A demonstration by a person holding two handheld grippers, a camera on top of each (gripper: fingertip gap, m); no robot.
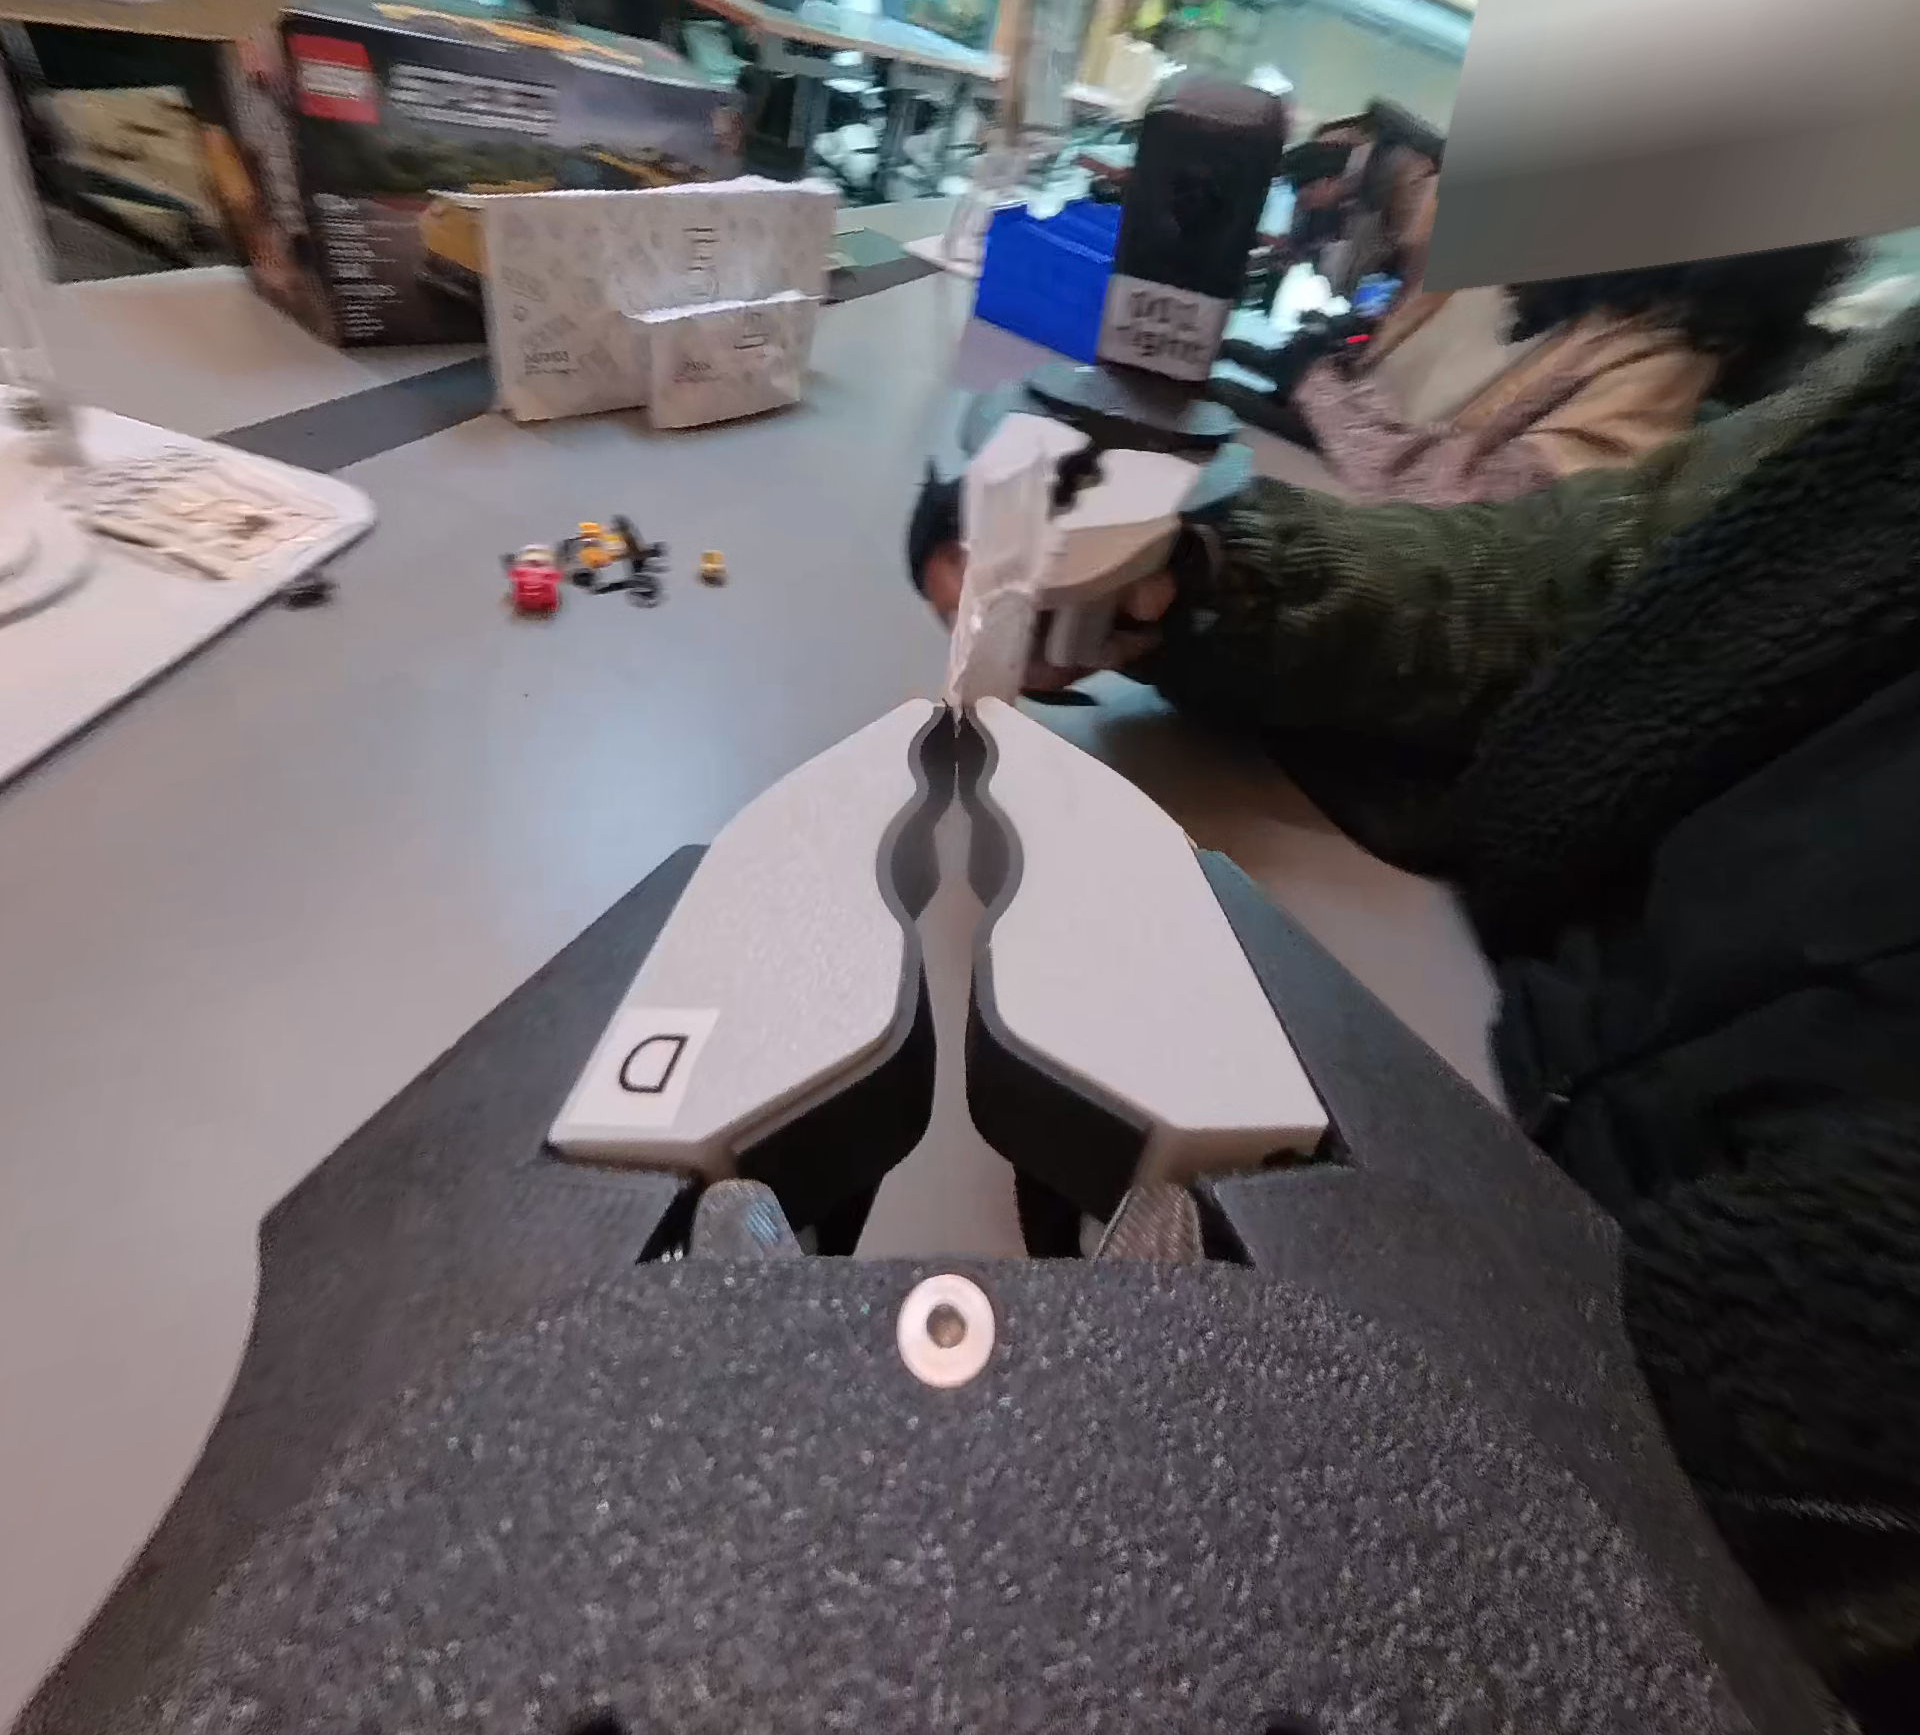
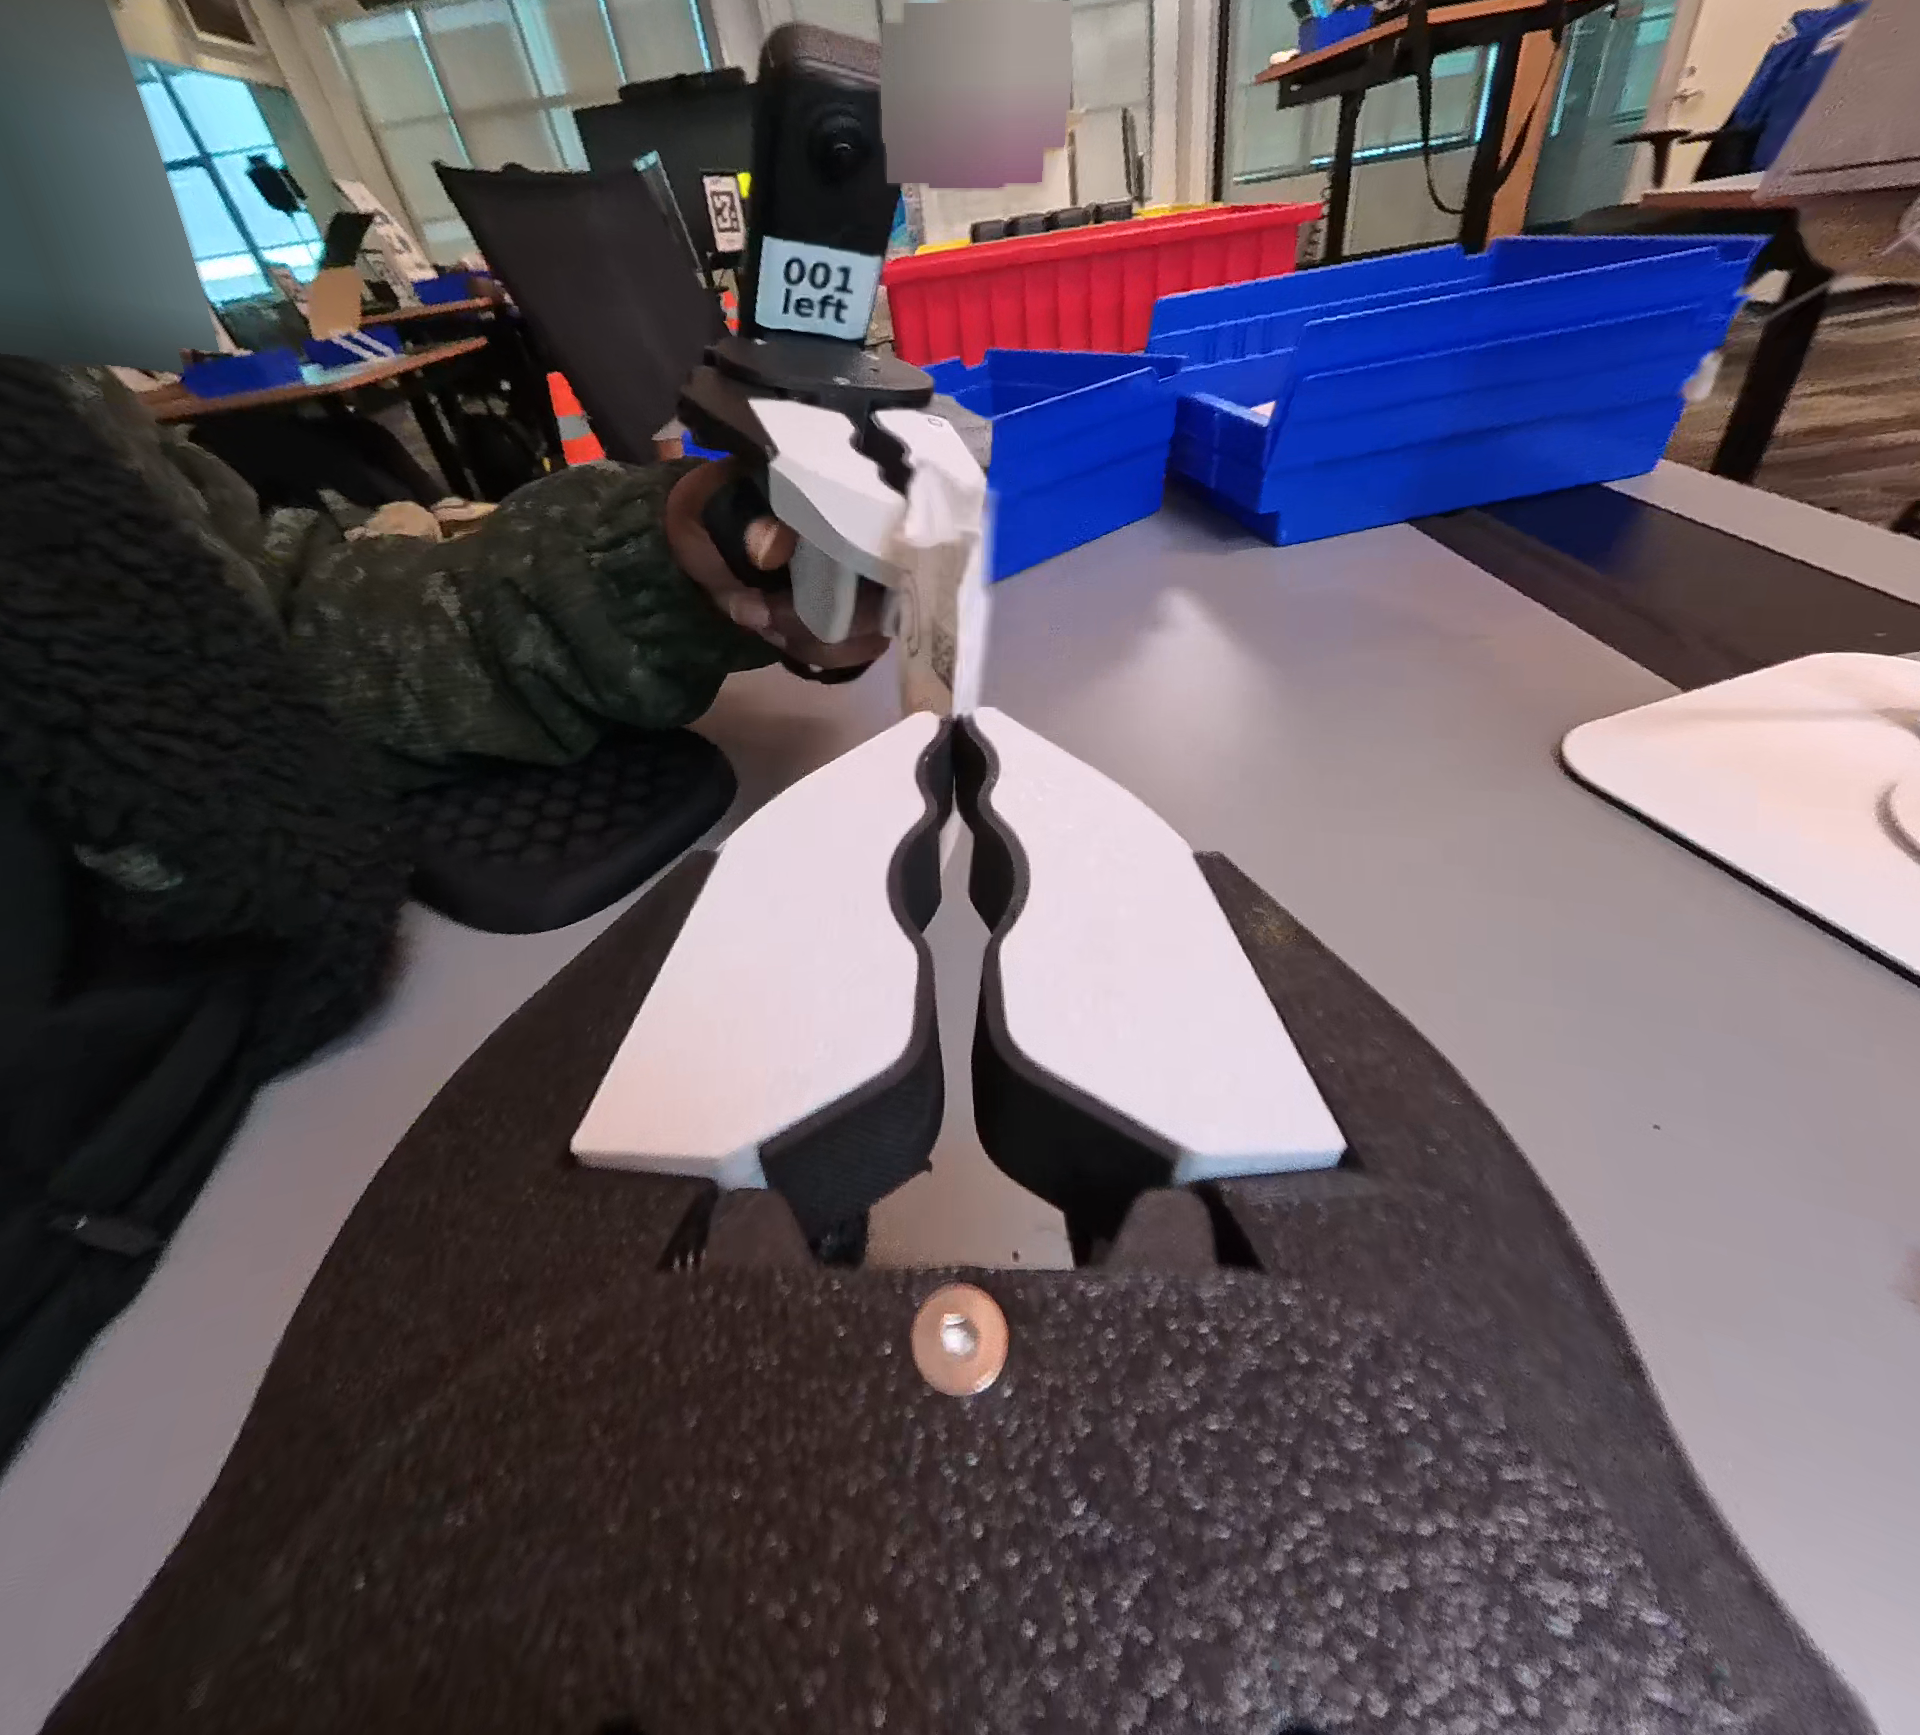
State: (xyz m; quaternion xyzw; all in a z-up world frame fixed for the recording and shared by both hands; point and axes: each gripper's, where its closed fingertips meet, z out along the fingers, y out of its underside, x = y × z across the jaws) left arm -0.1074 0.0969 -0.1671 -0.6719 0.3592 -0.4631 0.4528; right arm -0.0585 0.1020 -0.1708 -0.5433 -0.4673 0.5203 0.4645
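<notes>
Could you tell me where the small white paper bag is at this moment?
The paper bag hangs above the grey table, stretched between the left gripper and the right gripper, each shut on one end of it.

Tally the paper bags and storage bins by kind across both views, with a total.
White paper bags standing by the box: 2
White paper bag pinched between both grippers' jaws: 1
Blue bins: 2
Red bin: 1
Total: 6
</notes>
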